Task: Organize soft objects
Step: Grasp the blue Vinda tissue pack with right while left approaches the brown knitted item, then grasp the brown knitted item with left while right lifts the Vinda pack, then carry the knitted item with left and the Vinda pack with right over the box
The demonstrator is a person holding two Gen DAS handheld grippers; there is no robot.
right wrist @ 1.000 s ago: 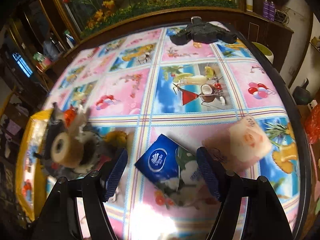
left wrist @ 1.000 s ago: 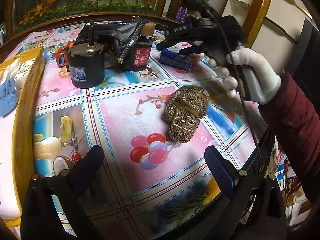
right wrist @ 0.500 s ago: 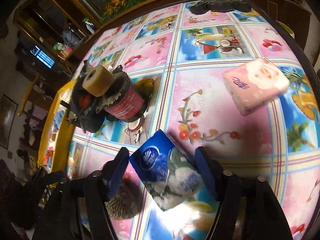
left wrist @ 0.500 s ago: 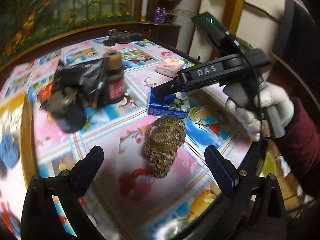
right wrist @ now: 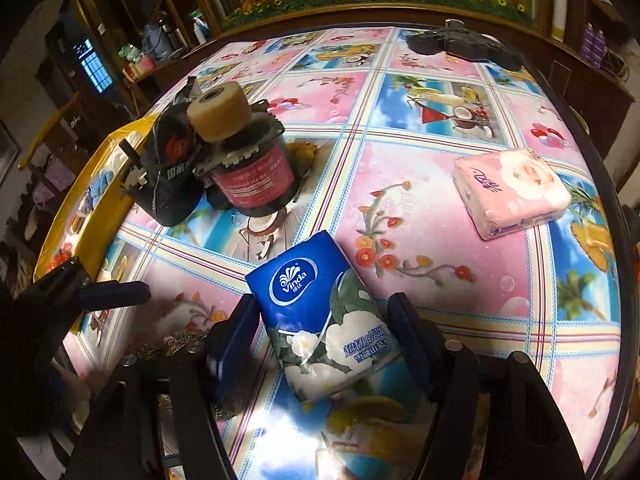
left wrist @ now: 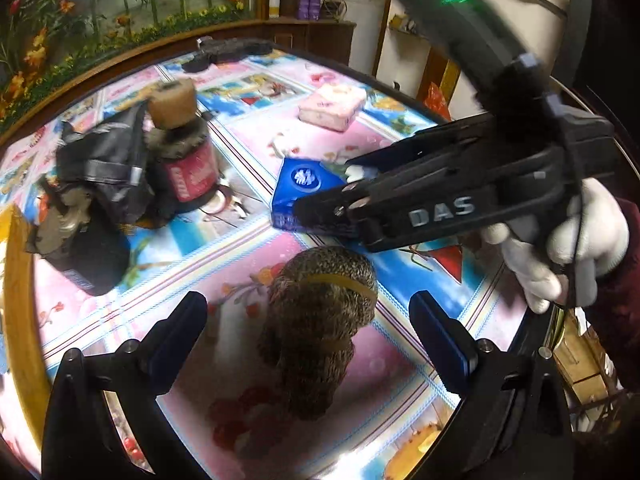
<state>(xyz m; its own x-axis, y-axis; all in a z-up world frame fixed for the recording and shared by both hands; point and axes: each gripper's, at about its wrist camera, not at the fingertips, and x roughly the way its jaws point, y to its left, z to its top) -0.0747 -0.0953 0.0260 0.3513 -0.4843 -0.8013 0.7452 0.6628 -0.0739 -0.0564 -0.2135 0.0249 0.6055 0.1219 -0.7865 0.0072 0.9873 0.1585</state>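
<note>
In the left wrist view, the left gripper [left wrist: 306,334] was held spread above the knitted bundle [left wrist: 318,330]; the right gripper [left wrist: 320,204] hid part of the blue tissue pack [left wrist: 298,184].

In the right wrist view, the jaws were closing around that pack on the table [right wrist: 420,216], contact unclear.

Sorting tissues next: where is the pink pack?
In the right wrist view, the pink tissue pack lies alone at the table's right side, beyond the blue tissue pack.

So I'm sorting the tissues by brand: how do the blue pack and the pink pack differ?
The blue tissue pack carries a Vinda logo and white flowers; the pink tissue pack has a pale floral print. The blue one sits between the closing jaws of the right gripper; the pink one lies alone, farther off. Both are soft wrapped packs on the tablecloth.
</note>
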